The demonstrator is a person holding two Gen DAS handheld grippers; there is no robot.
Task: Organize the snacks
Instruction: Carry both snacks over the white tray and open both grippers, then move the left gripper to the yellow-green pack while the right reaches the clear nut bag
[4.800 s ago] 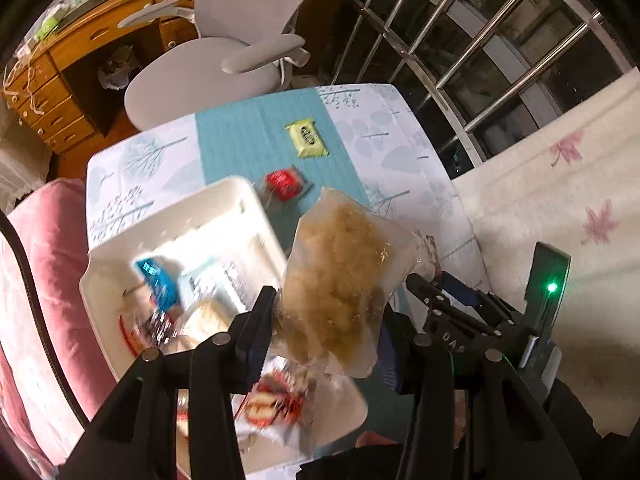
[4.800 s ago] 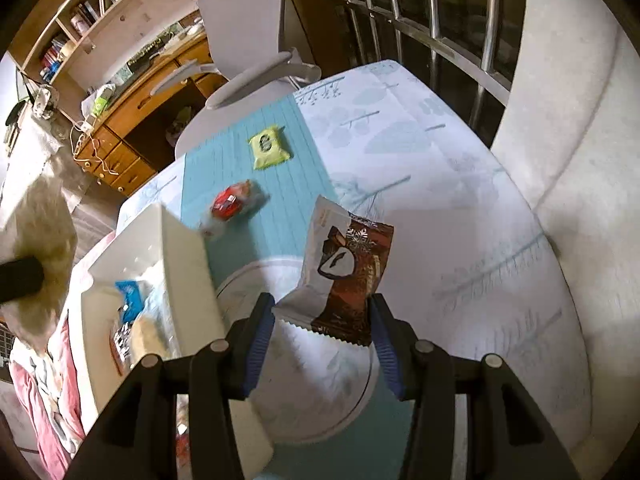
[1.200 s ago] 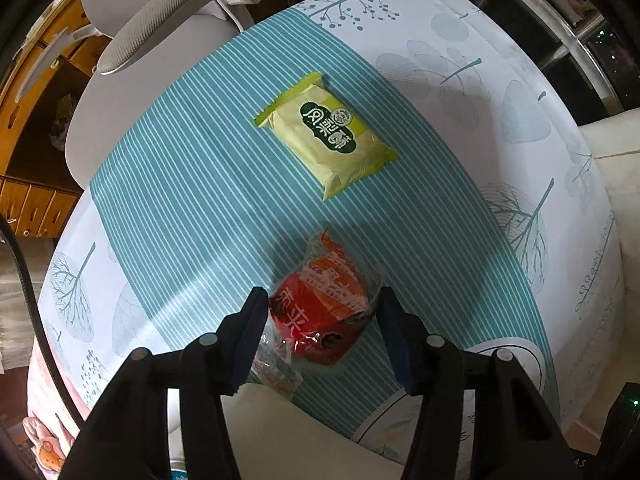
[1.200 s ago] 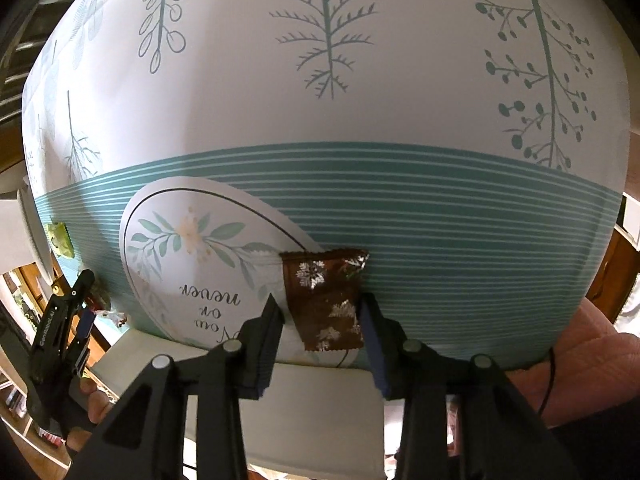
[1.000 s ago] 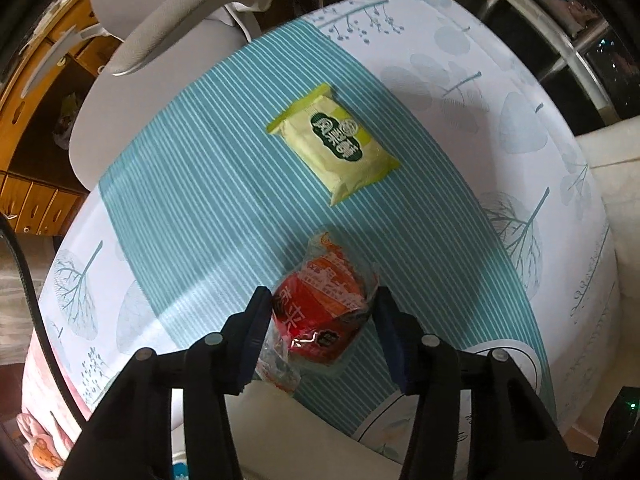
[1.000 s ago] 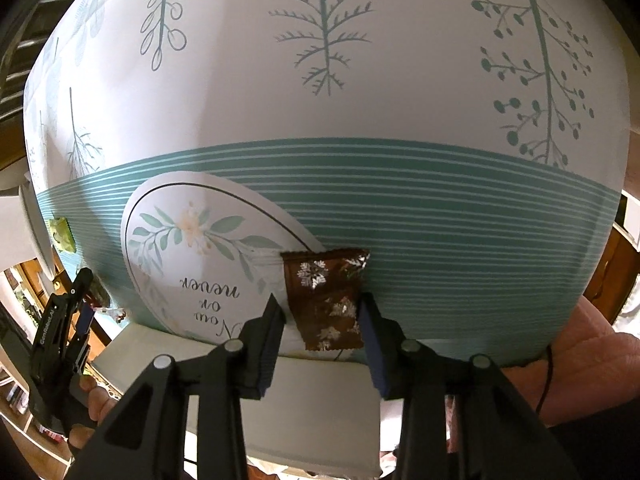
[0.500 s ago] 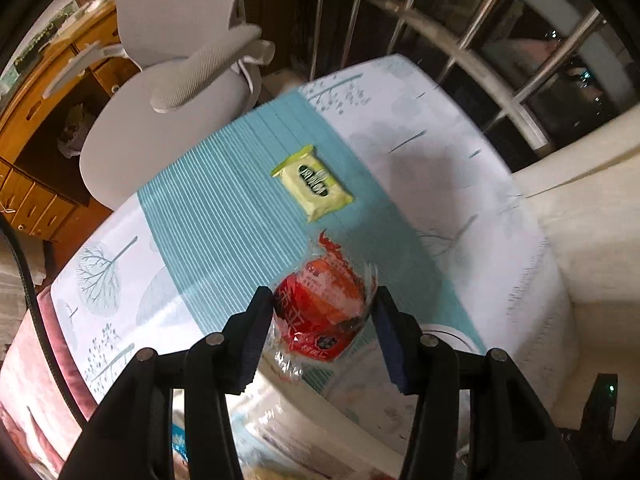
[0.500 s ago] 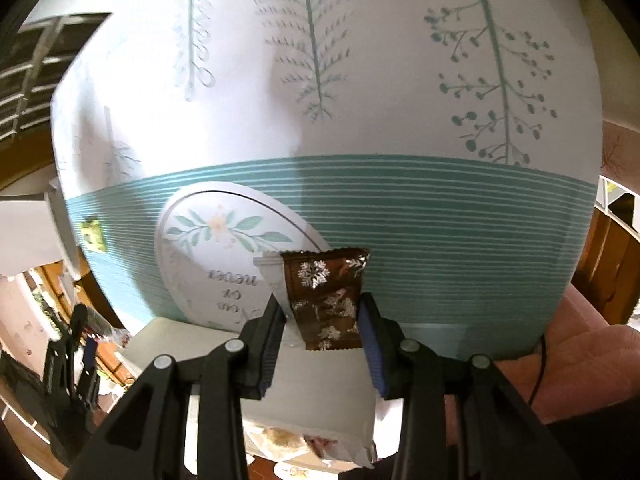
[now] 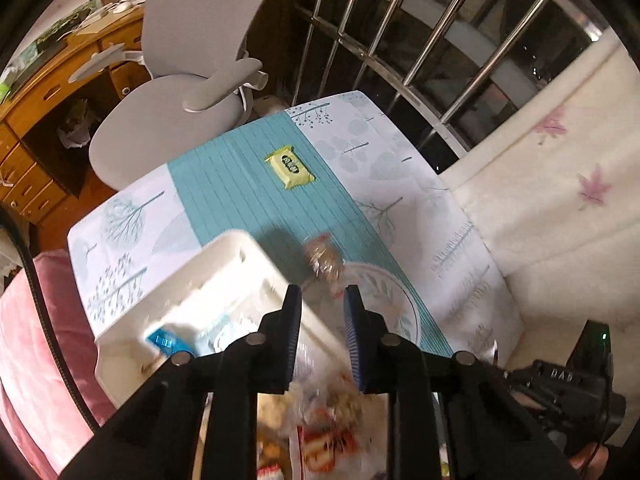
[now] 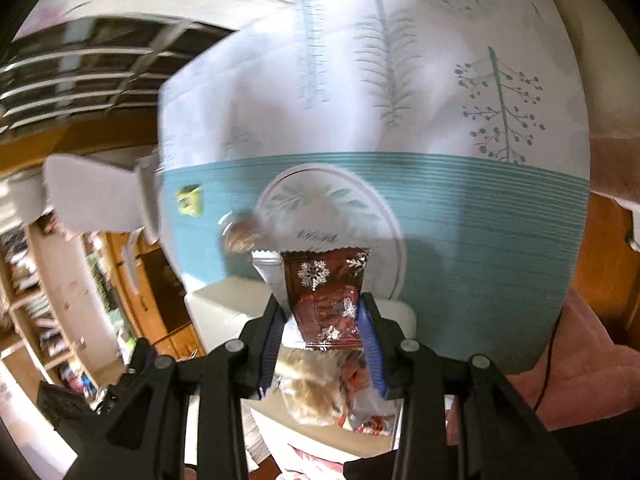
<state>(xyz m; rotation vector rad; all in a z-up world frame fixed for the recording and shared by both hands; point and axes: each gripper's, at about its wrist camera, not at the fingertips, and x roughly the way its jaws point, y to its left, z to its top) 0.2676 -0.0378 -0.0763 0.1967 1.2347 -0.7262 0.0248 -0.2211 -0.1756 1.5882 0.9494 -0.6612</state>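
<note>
My left gripper [image 9: 322, 312] hangs over the white bin [image 9: 192, 276], its jaws close together with nothing between the pads. A red snack packet [image 9: 324, 262] shows blurred just past the fingertips, over the bin's edge. The bin holds several snacks [image 9: 320, 436]. A yellow packet [image 9: 289, 166] lies on the teal stripe of the tablecloth [image 9: 240, 184]. My right gripper [image 10: 322, 312] is shut on a brown snowflake packet [image 10: 324, 296] and holds it above the bin [image 10: 224, 304]. The yellow packet [image 10: 188, 199] and the red packet [image 10: 240, 236] show blurred there.
A grey office chair [image 9: 192, 80] stands beyond the table's far end, with a wooden desk [image 9: 52, 92] behind it. A window grille [image 9: 420, 32] and a cream sofa [image 9: 560, 184] lie to the right. A pink cushion [image 9: 36, 340] is at the left.
My left gripper lifted the red packet, carried it back over the bin and let go. My right gripper lifted the brown packet off the table toward the bin.
</note>
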